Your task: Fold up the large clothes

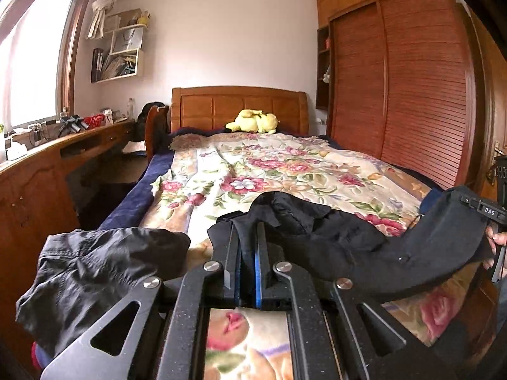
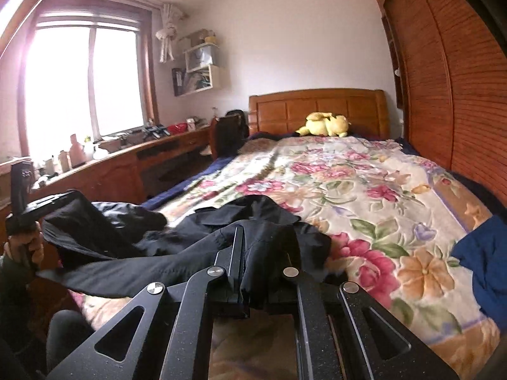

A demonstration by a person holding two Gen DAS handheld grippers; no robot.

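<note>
A large black garment (image 1: 348,237) hangs lifted over the foot of the bed, stretched between both grippers. My left gripper (image 1: 248,228) is shut on one bunched edge of it, with the blue pads pressed on the cloth. My right gripper (image 2: 253,240) is shut on another edge, and folds drape over its right finger. Each view shows the other tool: the right gripper (image 1: 469,201) is at the far right, the left gripper (image 2: 60,198) at the far left, each held by a hand. The garment (image 2: 158,262) sags between them. A shinier dark crumpled cloth (image 1: 95,269) lies at the left; I cannot tell whether it belongs to the same garment.
The bed carries a floral blanket (image 1: 285,164) with a yellow plush toy (image 1: 253,122) by the wooden headboard (image 1: 237,104). A louvred wardrobe (image 1: 405,88) stands along the right. A cluttered wooden desk (image 2: 126,155) runs under the window at left. A blue cloth (image 2: 481,262) lies at the bed's right edge.
</note>
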